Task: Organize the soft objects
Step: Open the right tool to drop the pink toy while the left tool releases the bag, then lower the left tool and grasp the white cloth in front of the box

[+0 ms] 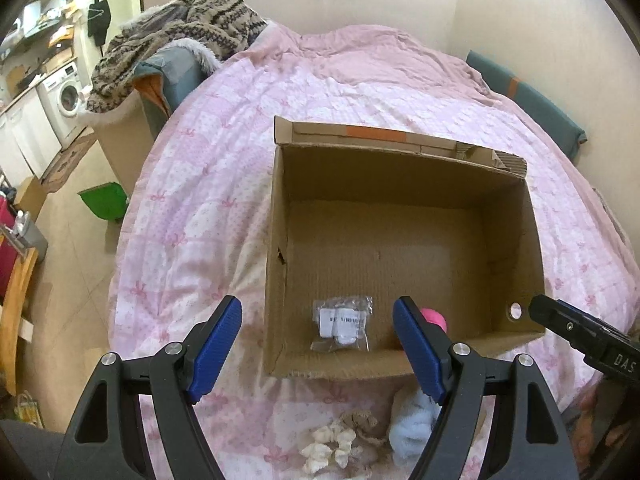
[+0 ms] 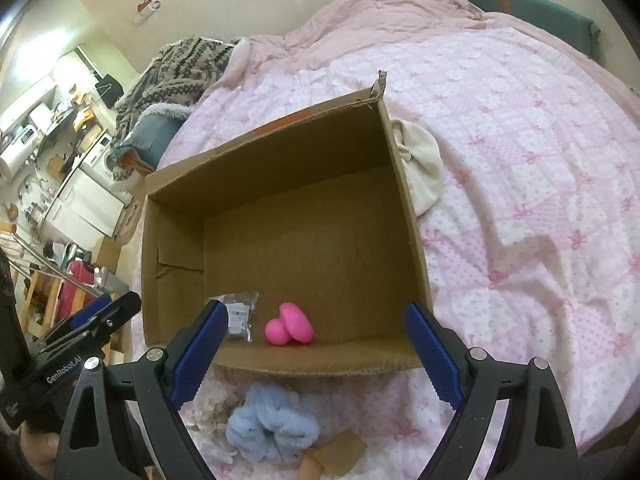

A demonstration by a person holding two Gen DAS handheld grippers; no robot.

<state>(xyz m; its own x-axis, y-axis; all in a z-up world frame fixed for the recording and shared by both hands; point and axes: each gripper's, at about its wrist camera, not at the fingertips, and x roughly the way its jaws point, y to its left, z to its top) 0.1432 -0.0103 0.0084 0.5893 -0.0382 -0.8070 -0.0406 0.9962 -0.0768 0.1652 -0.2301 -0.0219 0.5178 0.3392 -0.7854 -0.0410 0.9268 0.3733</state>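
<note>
An open cardboard box (image 1: 516, 208) (image 2: 404, 184) sits on the pink bedspread. Inside it, near the front wall, lie a clear plastic packet (image 1: 342, 322) (image 2: 240, 314) and a pink soft toy (image 2: 289, 324) (image 1: 434, 317). My left gripper (image 1: 318, 348) hovers open over the box's front left corner, nothing between its pads. My right gripper (image 2: 316, 354) stands open above the front wall, empty too. On the bed in front of the box lie a fluffy light-blue item (image 2: 272, 428) (image 1: 412, 428) and a cream-and-beige crumpled item (image 1: 336, 438) (image 2: 212, 410).
A cream cloth (image 2: 420, 164) lies against the box's right outer wall. A patterned blanket (image 1: 176, 36) is heaped on a chair at the bed's far left corner. A green bin (image 1: 102, 200) stands on the floor. A brown paper scrap (image 2: 340, 454) lies near the blue item.
</note>
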